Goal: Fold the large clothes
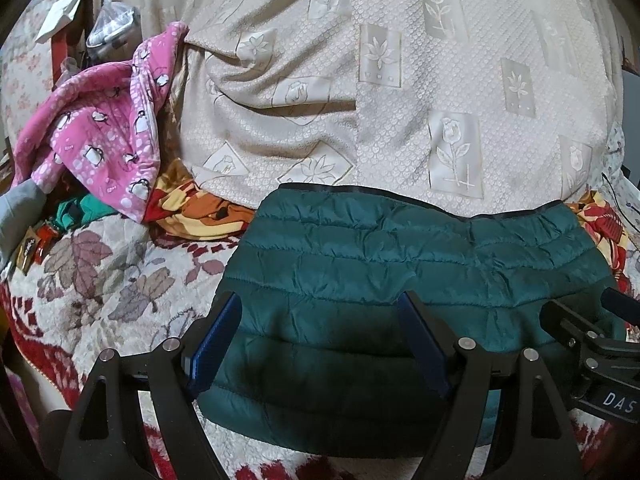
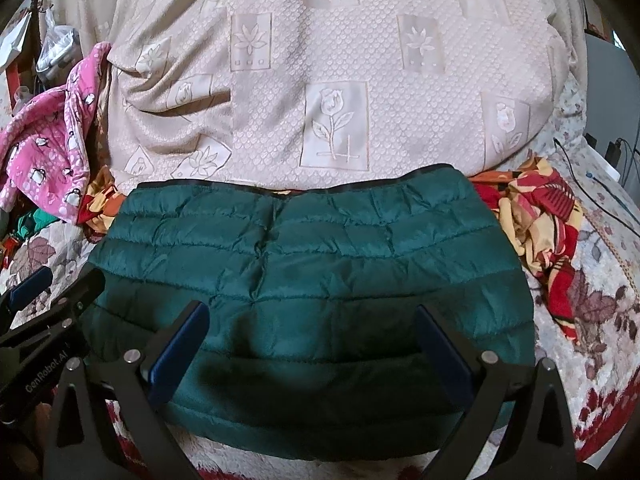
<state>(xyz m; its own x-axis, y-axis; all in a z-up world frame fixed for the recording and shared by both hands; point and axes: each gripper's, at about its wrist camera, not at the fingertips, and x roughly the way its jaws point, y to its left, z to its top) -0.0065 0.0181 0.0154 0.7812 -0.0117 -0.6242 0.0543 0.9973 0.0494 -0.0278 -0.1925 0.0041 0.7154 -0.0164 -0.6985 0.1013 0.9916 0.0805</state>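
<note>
One green puffer jacket (image 2: pixel 312 264), one pink penguin garment (image 1: pixel 108 132), one beige cover (image 1: pixel 400 80) lying here; two claws (image 1: pixel 320 312) (image 2: pixel 312 320) showing.

Two close wrist views side by side, angled down, sharing the folded teal jacket (image 1: pixel 400 264) (image 2: pixel 304 272).

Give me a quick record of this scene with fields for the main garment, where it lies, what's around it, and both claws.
main garment: green quilted jacket, folded into a compact block
surface: leaf-patterned blanket
behind it: cream flower-patterned cover
to one side: pink penguin-print garment, crumpled
under far edge: red and yellow printed cloth
left claw: open, over the jacket's near part, gripping nothing
right claw: open, over the jacket, gripping nothing
</note>
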